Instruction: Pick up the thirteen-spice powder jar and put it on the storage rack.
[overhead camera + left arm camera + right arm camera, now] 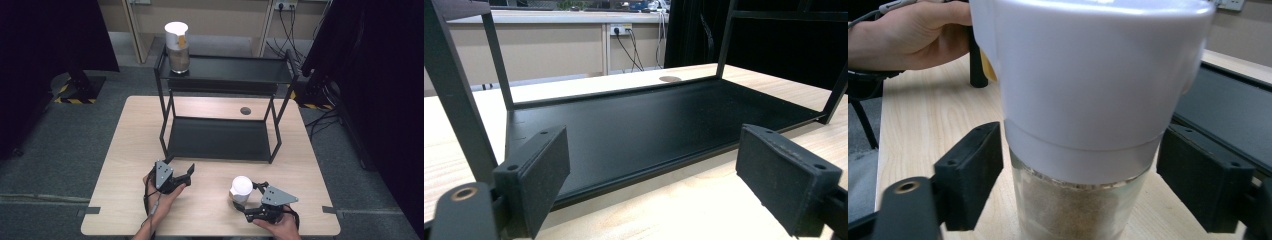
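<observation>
A glass jar (241, 189) with a white lid and brownish powder inside stands upright on the wooden table near its front right. My right gripper (246, 198) reaches around it from the right. In the right gripper view the jar (1083, 100) stands between the two pads, with a narrow gap on each side. My left gripper (180, 164) rests open at the front left, pointing at the black rack's lower shelf (649, 120). Nothing is between its pads (536, 175).
A black two-tier rack (220, 142) stands mid-table. A second, similar jar (177, 47) sits at the left end of its top shelf (240, 70). A round cable hole (245, 110) lies behind the rack. The person's left hand (913, 35) is beyond the jar.
</observation>
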### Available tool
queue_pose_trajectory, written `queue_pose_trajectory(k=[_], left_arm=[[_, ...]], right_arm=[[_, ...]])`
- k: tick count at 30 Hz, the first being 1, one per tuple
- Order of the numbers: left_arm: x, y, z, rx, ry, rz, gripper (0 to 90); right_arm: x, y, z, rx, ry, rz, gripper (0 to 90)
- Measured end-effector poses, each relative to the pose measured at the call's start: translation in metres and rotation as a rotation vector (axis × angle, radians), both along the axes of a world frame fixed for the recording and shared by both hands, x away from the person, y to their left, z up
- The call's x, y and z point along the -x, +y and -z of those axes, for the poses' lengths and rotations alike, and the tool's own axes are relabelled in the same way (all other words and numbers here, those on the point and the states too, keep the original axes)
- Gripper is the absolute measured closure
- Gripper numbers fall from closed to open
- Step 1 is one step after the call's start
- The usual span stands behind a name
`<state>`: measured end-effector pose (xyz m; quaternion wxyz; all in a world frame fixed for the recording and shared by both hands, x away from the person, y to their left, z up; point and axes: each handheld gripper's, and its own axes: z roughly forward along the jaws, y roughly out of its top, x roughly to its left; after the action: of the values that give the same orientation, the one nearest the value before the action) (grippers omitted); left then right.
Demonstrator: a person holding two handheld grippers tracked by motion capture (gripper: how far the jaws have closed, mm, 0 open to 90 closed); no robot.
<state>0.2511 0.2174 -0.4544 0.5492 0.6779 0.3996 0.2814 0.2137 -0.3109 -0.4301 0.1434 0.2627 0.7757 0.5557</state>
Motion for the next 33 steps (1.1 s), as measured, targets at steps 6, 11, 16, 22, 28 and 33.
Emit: queue_pose_trajectory(k=[6,11,16,22,28,33], left_arm=[[0.000,0.000,0.000,0.001,0.002,0.001,13.4],[-0.001,0.000,-0.001,0.001,0.005,0.001,13.4],[-0.001,0.001,0.000,0.005,0.007,0.001,13.4],[-0.001,0.001,-0.001,0.004,0.008,0.002,13.4],[-0.001,0.000,-0.001,0.003,0.008,0.002,13.4],[-0.001,0.001,-0.001,0.004,0.007,0.001,13.4]], right_arm=[[-0.001,0.003,0.003,0.015,0.003,-0.010,27.8],[0.000,0.004,0.004,0.007,0.005,0.003,30.4],[0.003,0.006,0.004,0.003,0.006,0.018,31.0],[0.005,0.006,0.006,-0.015,0.016,0.042,31.1],[0.009,0.005,0.009,-0.062,0.014,0.077,31.1],[0.013,0.004,0.006,-0.085,0.002,0.113,31.1]])
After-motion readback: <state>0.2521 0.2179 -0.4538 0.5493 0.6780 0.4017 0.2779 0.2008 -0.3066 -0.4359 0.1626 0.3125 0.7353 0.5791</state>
